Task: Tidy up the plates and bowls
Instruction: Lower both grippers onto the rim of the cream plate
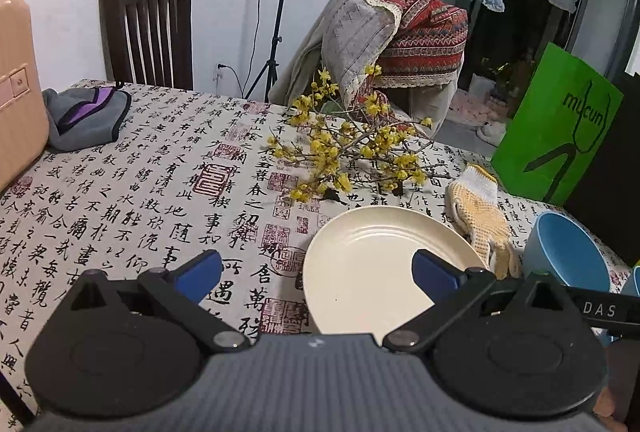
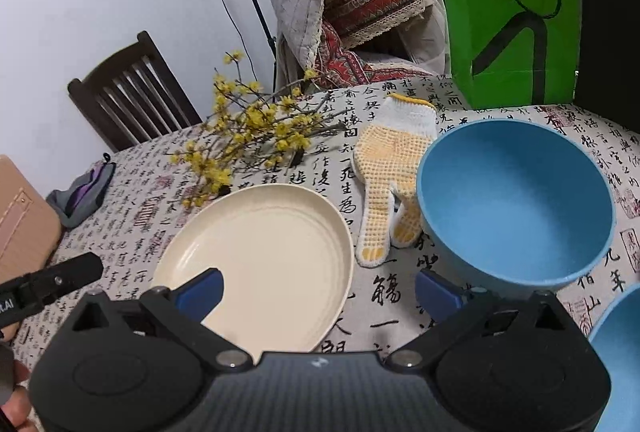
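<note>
On a calligraphy-print tablecloth, a cream plate lies flat beside a blue bowl, a glove between them. Both the left gripper and right gripper hover above, fingers wide and empty, seemingly poised to start sorting.

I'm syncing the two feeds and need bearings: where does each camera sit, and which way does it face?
Left wrist: on the left gripper, jaws open, facing across the table over the cream plate; the other gripper's bar shows at right.
Right wrist: on the right gripper, jaws open, facing the plate and blue bowl; a hand shows bottom left.
Shared: plate, bowl, dotted glove, yellow flowers.
</note>
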Motion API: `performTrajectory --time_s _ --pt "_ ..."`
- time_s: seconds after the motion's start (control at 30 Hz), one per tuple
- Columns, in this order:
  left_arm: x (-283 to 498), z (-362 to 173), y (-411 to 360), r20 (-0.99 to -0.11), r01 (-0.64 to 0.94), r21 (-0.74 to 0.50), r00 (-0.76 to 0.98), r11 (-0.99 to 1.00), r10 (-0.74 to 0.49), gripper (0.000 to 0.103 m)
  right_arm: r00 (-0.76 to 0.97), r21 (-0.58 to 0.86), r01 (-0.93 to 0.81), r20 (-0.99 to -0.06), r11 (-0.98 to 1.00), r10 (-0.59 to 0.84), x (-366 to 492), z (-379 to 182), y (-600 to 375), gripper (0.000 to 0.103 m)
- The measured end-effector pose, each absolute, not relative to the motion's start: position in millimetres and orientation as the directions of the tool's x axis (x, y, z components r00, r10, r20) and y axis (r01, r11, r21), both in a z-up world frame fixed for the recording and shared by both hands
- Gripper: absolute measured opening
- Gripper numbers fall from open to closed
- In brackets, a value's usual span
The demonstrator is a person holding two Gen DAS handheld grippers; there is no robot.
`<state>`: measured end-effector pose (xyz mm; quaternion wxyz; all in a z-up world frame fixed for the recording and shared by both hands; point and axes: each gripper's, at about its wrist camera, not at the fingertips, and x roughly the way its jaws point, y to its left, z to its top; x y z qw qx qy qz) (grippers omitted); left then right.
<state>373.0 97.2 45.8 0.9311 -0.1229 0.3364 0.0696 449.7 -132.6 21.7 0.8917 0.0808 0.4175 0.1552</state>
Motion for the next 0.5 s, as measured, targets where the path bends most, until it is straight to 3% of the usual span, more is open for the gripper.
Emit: performTrajectory --time_s 0.5 --pt "396.8 19.5 98.7 -0.702 -0.269 -0.188 0.710 0.945 0.063 0.103 0.572 0.277 -0.207 -0.743 0.938 0.346 471.5 4.3 -122.2 0.102"
